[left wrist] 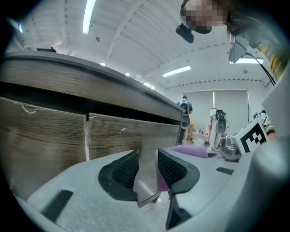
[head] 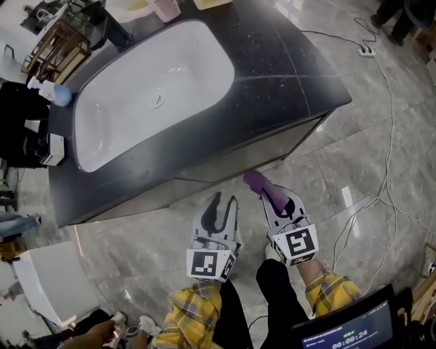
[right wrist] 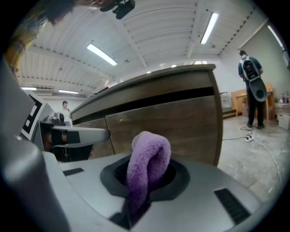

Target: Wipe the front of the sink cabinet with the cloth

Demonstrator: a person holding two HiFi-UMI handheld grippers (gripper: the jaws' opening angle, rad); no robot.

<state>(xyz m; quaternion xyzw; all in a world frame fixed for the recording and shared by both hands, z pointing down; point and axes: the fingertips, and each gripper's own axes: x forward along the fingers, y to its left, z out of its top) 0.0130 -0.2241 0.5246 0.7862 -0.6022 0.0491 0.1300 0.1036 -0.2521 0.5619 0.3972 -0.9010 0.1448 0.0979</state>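
The sink cabinet has a dark countertop and a white basin. Its wood-grain front faces me, and fills the left gripper view and the right gripper view. My right gripper is shut on a folded purple cloth, which bulges out between the jaws, close to the cabinet front but apart from it. My left gripper hovers just left of it, jaws narrowly apart with nothing between them.
Cables and a power strip lie on the tiled floor to the right. A person stands beyond the cabinet's right corner. A bottle and a pink cup sit on the countertop. A monitor is at bottom right.
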